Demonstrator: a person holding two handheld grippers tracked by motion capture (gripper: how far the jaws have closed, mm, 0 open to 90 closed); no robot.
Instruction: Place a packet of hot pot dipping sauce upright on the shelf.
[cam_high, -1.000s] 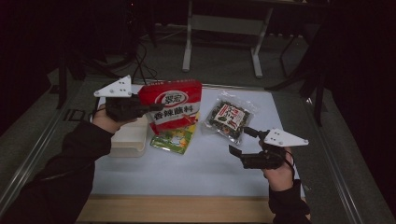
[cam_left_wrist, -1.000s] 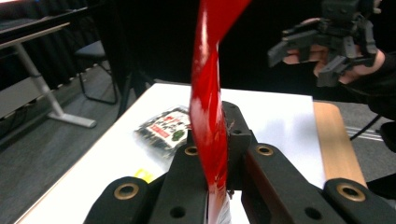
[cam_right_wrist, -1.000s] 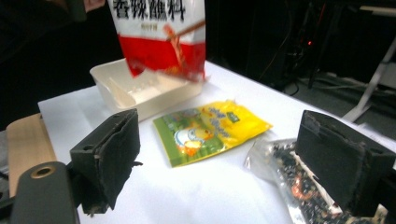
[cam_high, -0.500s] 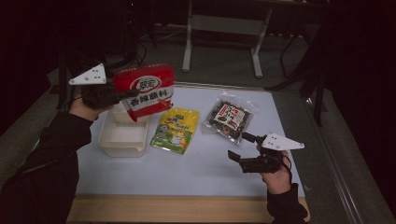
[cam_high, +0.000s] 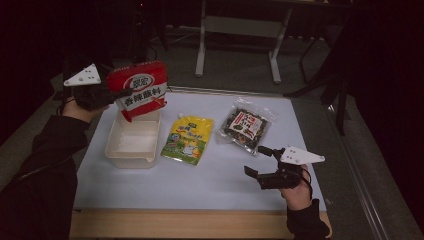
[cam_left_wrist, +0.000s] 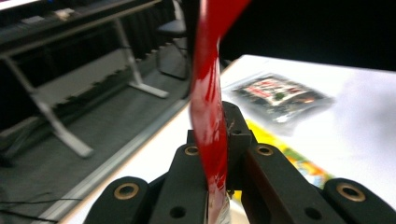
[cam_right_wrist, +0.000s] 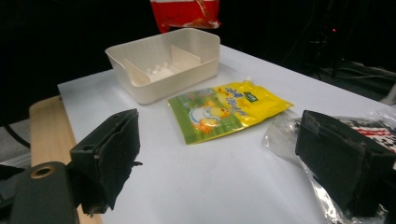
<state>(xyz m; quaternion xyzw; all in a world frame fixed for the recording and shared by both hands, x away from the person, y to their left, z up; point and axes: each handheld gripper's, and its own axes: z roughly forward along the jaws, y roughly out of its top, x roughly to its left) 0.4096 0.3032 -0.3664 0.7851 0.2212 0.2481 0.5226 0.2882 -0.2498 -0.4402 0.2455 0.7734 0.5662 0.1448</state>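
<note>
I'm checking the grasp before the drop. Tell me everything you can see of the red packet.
The red packet is a flat, glossy plastic pouch with a white oval logo and a white band of printed characters. It hangs tilted in the air above the far end of the white bin, clear of it. The left gripper pinches one edge between its jaws; nothing else touches it.

Yellow pouch (cam_high: 187, 138), clear seaweed packet (cam_high: 244, 125)

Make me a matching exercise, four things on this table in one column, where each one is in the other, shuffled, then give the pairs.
1. red packet
2. white divided tray
3. yellow pouch
4. dark clear-wrapped packet

A. flat on the table, between the tray and the dark packet
B. on the table under the red packet
C. clamped in the left claw, in the air
D. on the table, nearest the open right claw

Pairs: 1-C, 2-B, 3-A, 4-D
</note>
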